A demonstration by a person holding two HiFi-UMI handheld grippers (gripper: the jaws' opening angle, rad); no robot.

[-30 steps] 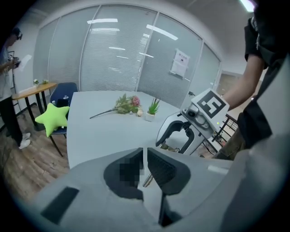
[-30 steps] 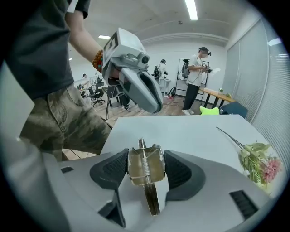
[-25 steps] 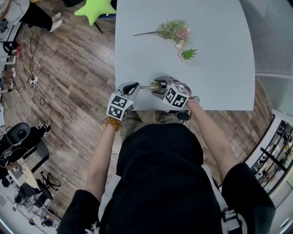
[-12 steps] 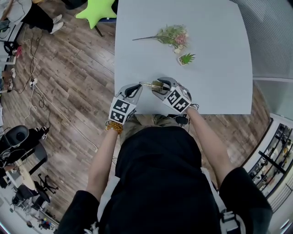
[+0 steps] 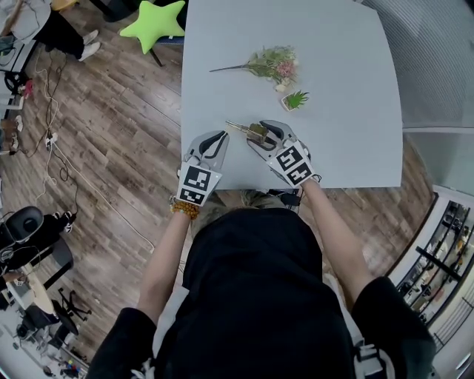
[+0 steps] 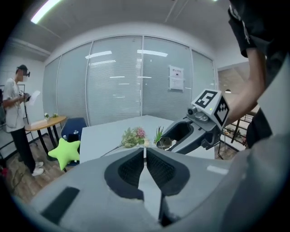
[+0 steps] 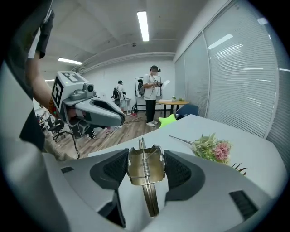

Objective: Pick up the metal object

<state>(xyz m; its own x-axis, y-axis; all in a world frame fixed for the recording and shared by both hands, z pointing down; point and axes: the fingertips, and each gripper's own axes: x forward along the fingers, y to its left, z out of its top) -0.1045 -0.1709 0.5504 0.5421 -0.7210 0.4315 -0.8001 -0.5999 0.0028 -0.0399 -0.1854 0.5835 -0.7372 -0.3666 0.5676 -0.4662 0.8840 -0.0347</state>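
The metal object (image 7: 145,165) is a brass-coloured spring clamp with a long thin handle. My right gripper (image 7: 146,153) is shut on it, its pads pressing the clamp's two sides. In the head view the metal object (image 5: 244,130) is held just above the near edge of the grey table (image 5: 341,52), and its handle sticks out leftward from my right gripper (image 5: 259,132). My left gripper (image 5: 217,137) hovers close beside it at the table's edge without touching it. In its own view the left gripper (image 6: 145,152) has its jaws together with nothing between them.
A flower sprig (image 5: 270,63) and a small potted plant (image 5: 296,100) lie farther back on the table. A green star cushion (image 5: 152,21) sits on the wood floor at the far left corner. A person (image 7: 153,95) stands across the room by a round table.
Both grippers have moved a little farther over the table. The clamp's handle has swung away from the left gripper's tip, leaving a small gap.
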